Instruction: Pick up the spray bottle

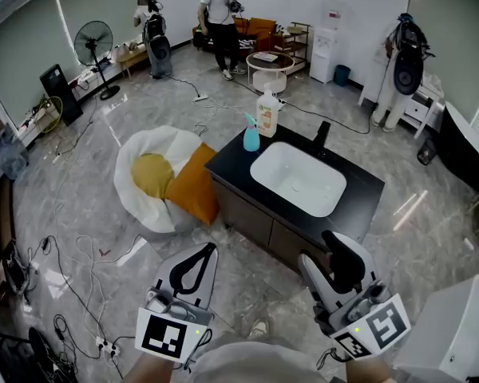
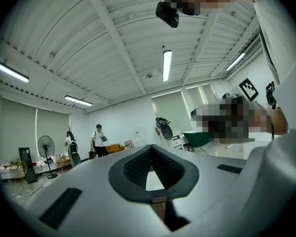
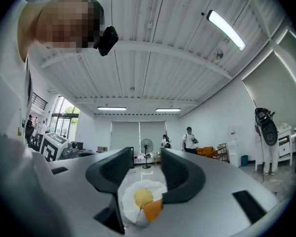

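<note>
The spray bottle [image 1: 251, 133] is small and light blue with a trigger head. It stands upright on the far left corner of a black counter [image 1: 231, 164], beside a taller white soap bottle with an orange label [image 1: 267, 113]. Both grippers hang low at the near edge of the head view, well short of the counter. My left gripper [image 1: 212, 247] [image 2: 151, 148] has its curved jaws closed tip to tip with nothing in them. The jaws of my right gripper [image 1: 318, 247] [image 3: 147, 154] stand apart and empty. Neither gripper view shows the spray bottle.
A white sink basin [image 1: 298, 179] and black faucet [image 1: 322, 134] fill the counter's middle. A white beanbag with yellow and orange cushions [image 1: 156, 178] [image 3: 143, 199] lies left of the counter. Cables [image 1: 72, 270] trail over the floor. Two people [image 1: 220, 14] and a fan [image 1: 93, 42] stand at the back.
</note>
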The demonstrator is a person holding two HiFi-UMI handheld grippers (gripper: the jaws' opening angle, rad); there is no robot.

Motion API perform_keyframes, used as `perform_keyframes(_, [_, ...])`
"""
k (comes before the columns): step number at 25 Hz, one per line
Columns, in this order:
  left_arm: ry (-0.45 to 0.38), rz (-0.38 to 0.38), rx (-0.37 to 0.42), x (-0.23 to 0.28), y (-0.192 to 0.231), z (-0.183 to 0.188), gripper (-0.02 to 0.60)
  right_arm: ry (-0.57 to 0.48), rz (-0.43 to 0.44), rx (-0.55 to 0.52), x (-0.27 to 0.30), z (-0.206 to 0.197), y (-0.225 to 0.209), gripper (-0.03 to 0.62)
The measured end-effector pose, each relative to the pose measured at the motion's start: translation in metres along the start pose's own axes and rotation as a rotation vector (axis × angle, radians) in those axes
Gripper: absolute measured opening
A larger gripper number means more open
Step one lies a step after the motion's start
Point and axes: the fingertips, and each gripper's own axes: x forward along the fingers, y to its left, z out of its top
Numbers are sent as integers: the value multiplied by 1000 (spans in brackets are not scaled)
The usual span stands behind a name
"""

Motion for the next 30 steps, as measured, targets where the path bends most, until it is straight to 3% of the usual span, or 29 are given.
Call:
perform_keyframes(1, [-4, -3, -2, 3, -1, 1, 17, -9, -3, 4, 0, 2, -2, 237])
perform_keyframes(2, [-8, -4, -2, 5, -2, 3, 17, -19, -6, 9, -1, 3, -5, 247])
perform_keyframes(14, [27, -13, -15, 27, -11, -10, 17, 21, -17, 15, -3, -16, -27, 276])
perform_keyframes(20, [3, -28, -3, 49, -6, -10, 17, 28, -9, 14, 13, -25, -41, 282])
perform_keyframes(30, [-1, -55, 8, 111, 36, -32, 17, 45, -21, 17, 75, -54, -82, 287])
